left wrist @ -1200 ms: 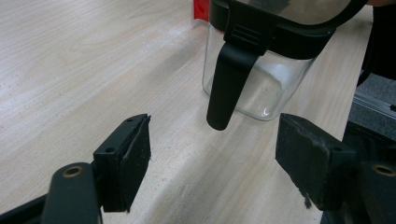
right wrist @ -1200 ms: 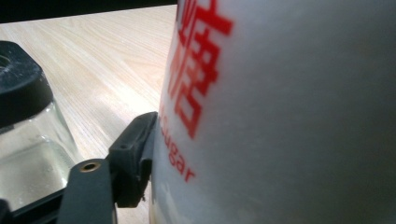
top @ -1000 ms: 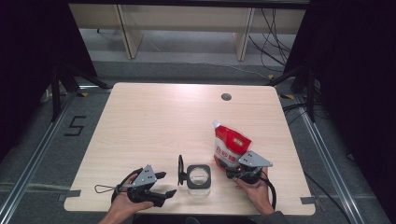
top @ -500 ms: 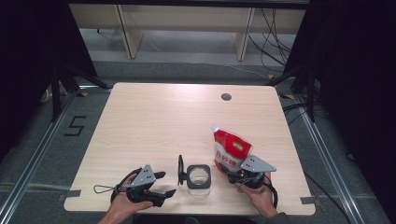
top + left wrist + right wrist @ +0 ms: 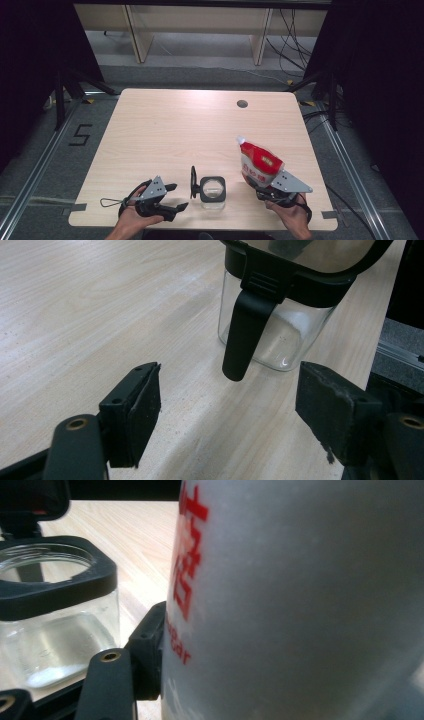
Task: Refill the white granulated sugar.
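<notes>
From the high view we see a red-and-white pouch (image 5: 260, 162) at lower right of the frame, tilted and pinched in the right tongs (image 5: 264, 184), beside a square glass jar (image 5: 212, 189) on the counter (image 5: 200, 130). The right gripper view adds blurred red lettering on the pouch (image 5: 300, 595); one jaw is hidden behind it. The left gripper view shows the left tongs (image 5: 227, 412) spread, holding nothing, facing the jar's (image 5: 280, 335) black clasp, with the jar's top cut off.

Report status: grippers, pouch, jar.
Right gripper clamped on red-and-white pouch, tilted beside jar. Left gripper open, facing the handle of the glass jar, lid open. Nothing between pouch and jar.
</notes>
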Motion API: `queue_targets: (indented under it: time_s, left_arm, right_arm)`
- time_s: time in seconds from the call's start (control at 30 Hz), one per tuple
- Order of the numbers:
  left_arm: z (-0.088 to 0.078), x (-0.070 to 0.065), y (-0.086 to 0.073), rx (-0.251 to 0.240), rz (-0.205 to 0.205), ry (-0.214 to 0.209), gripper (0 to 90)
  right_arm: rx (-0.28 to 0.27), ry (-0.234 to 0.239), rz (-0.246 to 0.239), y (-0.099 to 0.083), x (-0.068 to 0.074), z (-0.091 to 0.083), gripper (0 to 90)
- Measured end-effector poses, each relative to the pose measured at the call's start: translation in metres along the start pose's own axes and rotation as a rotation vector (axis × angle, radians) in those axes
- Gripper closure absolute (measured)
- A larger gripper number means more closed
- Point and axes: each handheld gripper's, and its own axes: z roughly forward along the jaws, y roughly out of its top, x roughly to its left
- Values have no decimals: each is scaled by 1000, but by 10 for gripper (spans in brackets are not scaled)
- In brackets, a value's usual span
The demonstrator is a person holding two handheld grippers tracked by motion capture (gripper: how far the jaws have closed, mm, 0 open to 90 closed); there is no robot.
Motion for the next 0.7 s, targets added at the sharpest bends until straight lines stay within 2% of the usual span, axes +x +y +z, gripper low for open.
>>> queue_targets:
  time_s: [0.07,0.13,0.17,0.2,0.23,0.27,0.3,0.37,0.4,0.43,0.47,0.5,0.6,0.63,0.67,0.7]
  left_arm:
    - [0,-1,-1,-5,-21,5,257]
    - [0,-1,-1,-9,-22,3,256]
    - [0,-1,-1,-9,-22,3,256]
    - [0,-2,-1,-1,-28,3,256]
    - [0,-2,-1,-1,-28,3,256]
    - [0,-1,-1,-3,-27,3,256]
    - [0,-1,-1,-3,-27,3,256]
    - [0,-1,-1,-2,-16,5,256]
    - [0,-1,-1,-3,-21,3,256]
    - [0,-1,-1,-3,-21,3,256]
    - [0,-1,-1,4,-22,7,256]
    - [0,-1,-1,4,-22,7,256]
    - [0,-1,-1,0,-28,6,256]
    - [0,-1,-1,0,-28,6,256]
    - [0,0,-1,-2,-30,5,256]
    - [-1,1,-1,15,-15,15,256]
  right_arm:
    - [-4,-16,-25,1,1,-5,388]
    - [6,-24,-55,4,4,-13,388]
    - [6,-24,-55,4,4,-13,388]
    - [10,-29,-89,4,5,-16,388]
    - [10,-29,-89,4,5,-16,388]
    - [25,-41,-136,6,7,-19,389]
    - [25,-41,-136,6,7,-19,389]
    - [39,-55,-179,7,10,-22,389]
    - [61,-66,-216,8,13,-25,390]
    - [61,-66,-216,8,13,-25,390]
    - [82,-82,-265,9,16,-27,390]
    - [82,-82,-265,9,16,-27,390]
    - [108,-90,-317,9,21,-31,391]
    - [108,-90,-317,9,21,-31,391]
    - [118,-95,-342,10,23,-33,391]
    - [122,-101,-356,10,25,-34,391]
